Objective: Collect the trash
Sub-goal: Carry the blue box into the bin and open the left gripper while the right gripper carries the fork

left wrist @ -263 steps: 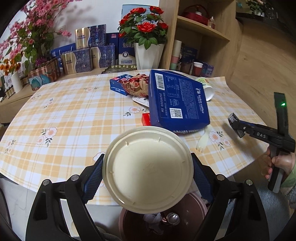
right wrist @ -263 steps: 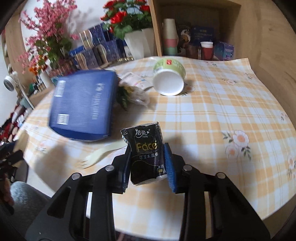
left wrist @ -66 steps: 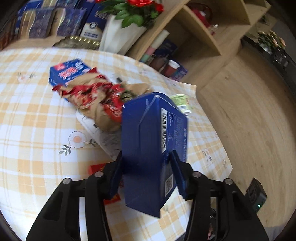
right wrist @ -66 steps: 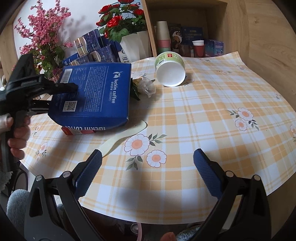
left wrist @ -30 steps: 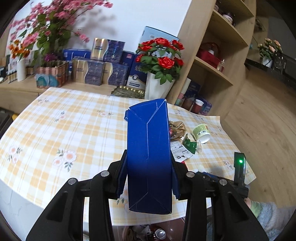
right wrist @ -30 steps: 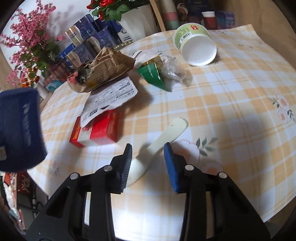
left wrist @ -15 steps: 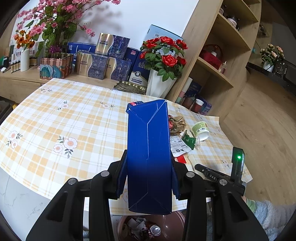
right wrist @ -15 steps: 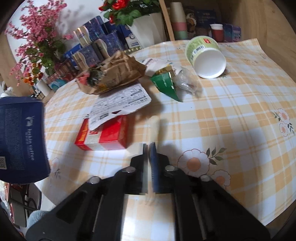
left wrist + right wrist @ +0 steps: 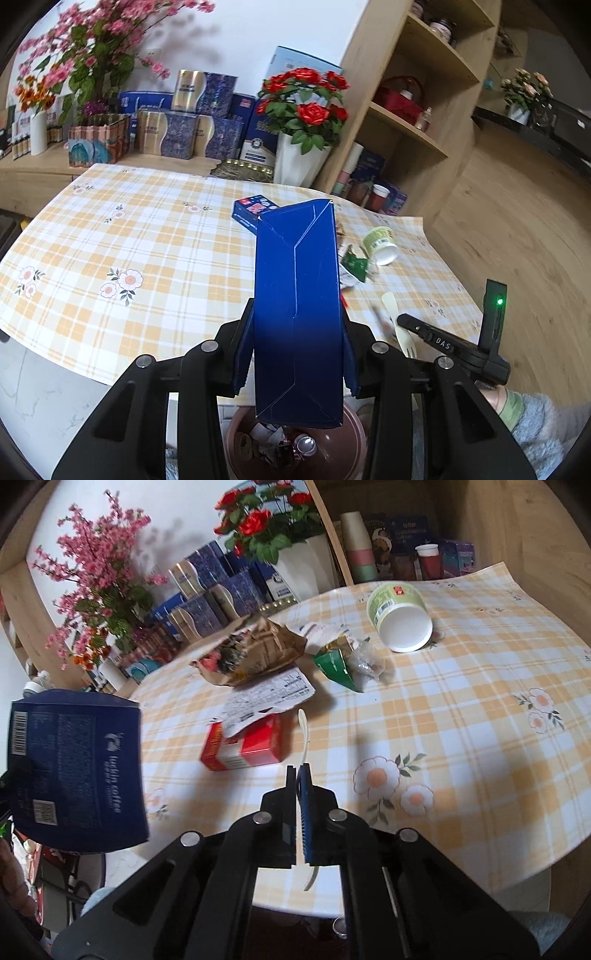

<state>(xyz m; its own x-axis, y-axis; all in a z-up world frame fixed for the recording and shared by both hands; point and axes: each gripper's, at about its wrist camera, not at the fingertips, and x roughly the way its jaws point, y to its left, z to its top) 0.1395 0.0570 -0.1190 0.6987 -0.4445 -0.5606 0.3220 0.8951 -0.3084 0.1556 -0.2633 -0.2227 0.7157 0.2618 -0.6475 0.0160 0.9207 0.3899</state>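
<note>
My left gripper [image 9: 297,350] is shut on a tall dark blue coffee box [image 9: 297,314], held upright above a brown trash bin [image 9: 236,435] with rubbish in it. The same blue box [image 9: 74,764] hangs at the left of the right wrist view. My right gripper [image 9: 298,775] is shut on a cream plastic fork [image 9: 303,723], which sticks out past the pads above the table. In the left wrist view the fork [image 9: 390,301] shows at the right gripper [image 9: 402,319], to the right of the box.
On the checked tablecloth [image 9: 461,720] lie a red box [image 9: 251,746], a receipt [image 9: 269,698], a crumpled brown bag [image 9: 255,653], a green wrapper [image 9: 336,668] and a tipped paper cup [image 9: 400,616]. A small blue box [image 9: 255,210] lies farther back. Flower pots and shelves stand behind.
My right gripper closed on the fork and lifted it off the table. The left gripper drew back with the blue box, and the bin came into view below it.
</note>
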